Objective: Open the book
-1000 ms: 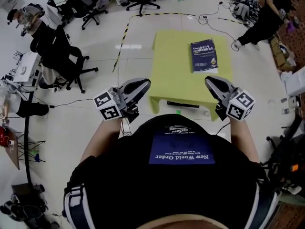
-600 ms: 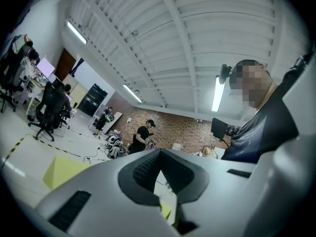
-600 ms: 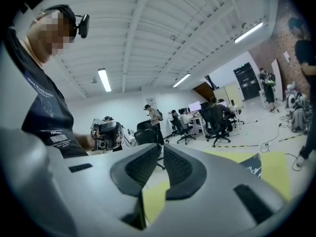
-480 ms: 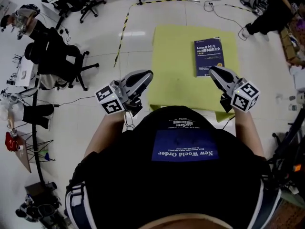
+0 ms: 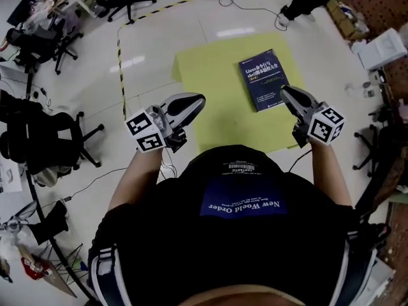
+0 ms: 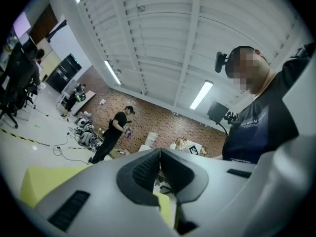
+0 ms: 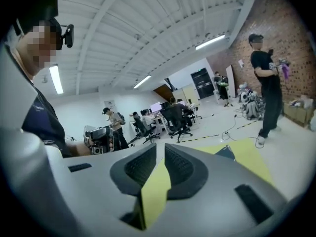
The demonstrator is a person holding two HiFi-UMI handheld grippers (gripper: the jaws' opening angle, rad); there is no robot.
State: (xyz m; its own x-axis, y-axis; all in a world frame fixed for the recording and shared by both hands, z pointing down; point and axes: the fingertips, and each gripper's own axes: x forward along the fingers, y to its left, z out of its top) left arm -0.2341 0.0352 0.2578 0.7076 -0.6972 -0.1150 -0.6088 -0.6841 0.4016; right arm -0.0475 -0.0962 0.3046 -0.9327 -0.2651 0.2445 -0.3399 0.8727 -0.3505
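On the yellow-green square desk lies a dark blue book, closed. The left tool is shut tight, empty. The right tool has just been opening a crack, holding nothing.

The book is dark blue, white-lettered; the table yellow-green (floor whitish).

Low sq. table w/ yellow-green cloth stands on glossy white tile floor. Black-yellow striped hazard tape runs on the floor left of table & past its far side. Black swivel office chairs well left of table. Thin black cables trail beyond table's far edge. Red brick wall beyond table. Overhead: white ribbed ceiling w/ beams, long fluorescent tube lights, lit.
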